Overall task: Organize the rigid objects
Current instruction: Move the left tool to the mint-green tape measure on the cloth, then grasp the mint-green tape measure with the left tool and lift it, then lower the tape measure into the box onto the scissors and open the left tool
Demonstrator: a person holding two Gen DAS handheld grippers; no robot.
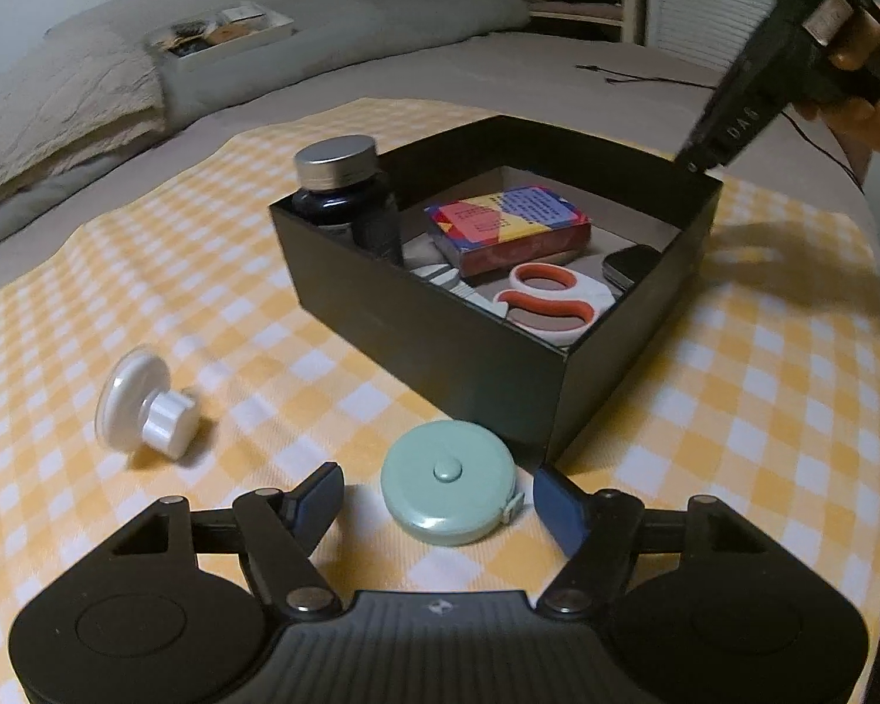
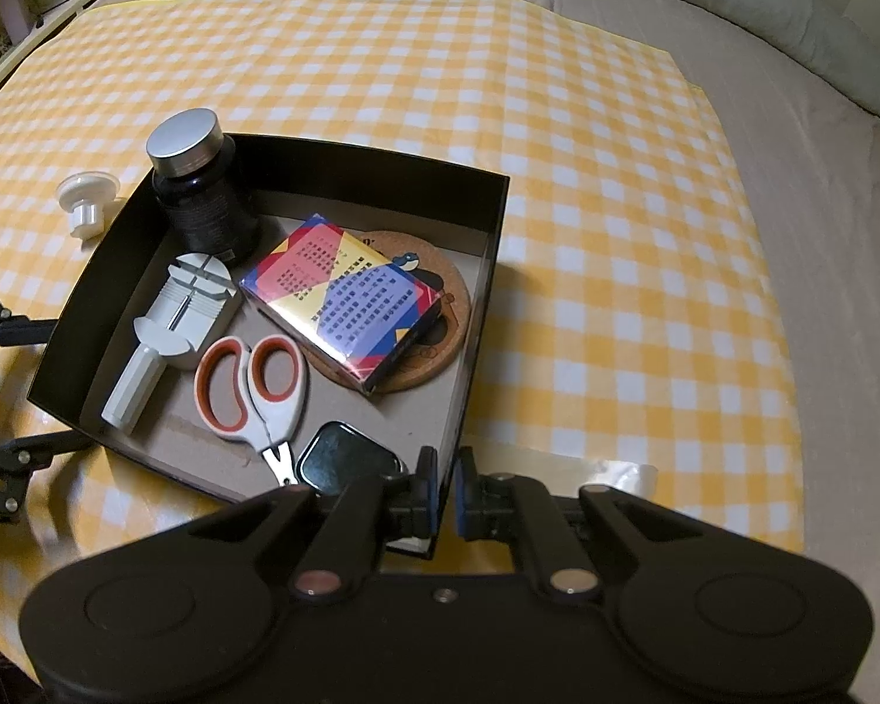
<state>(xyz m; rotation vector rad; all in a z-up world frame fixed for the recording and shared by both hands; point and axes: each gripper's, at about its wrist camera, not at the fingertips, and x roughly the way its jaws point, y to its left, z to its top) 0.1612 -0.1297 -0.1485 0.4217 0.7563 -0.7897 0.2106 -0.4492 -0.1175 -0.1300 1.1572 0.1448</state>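
Down at the checked cloth (image 1: 205, 305), the left gripper (image 1: 437, 498) stands open, its pads either side of a round green tape measure (image 1: 449, 481), not yet touching. The right gripper (image 2: 447, 490) is pinched onto the black box's (image 1: 440, 346) wall. The current step looks like a pickup: closing, lifting, dropping it into the box. The measure lies flat, button up, with no long axis, its tab toward the right pad.
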